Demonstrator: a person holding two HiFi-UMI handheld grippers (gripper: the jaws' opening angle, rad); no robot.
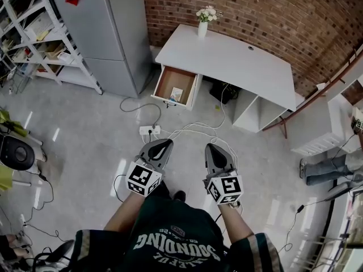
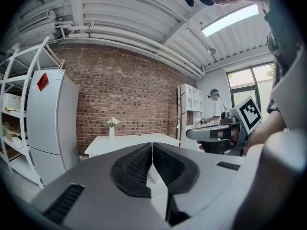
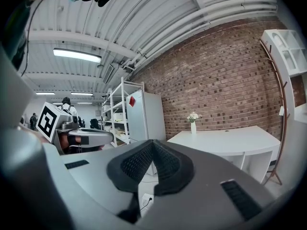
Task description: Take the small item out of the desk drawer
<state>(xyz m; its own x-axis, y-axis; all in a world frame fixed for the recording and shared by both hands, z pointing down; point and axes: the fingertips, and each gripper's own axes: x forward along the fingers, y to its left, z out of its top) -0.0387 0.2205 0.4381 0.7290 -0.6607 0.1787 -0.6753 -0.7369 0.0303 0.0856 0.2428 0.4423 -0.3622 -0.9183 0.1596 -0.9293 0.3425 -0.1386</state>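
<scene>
Desk (image 1: 227, 58) stands against brick wall (image 1: 255, 10), drawer (image 1: 164, 84) open.

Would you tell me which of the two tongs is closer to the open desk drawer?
The left tongs: the open drawer sits ahead on their side, the right tongs are farther over.

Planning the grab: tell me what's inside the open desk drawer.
The drawer holds a small white item near its front; anything beneath the desk top is covered.
</scene>
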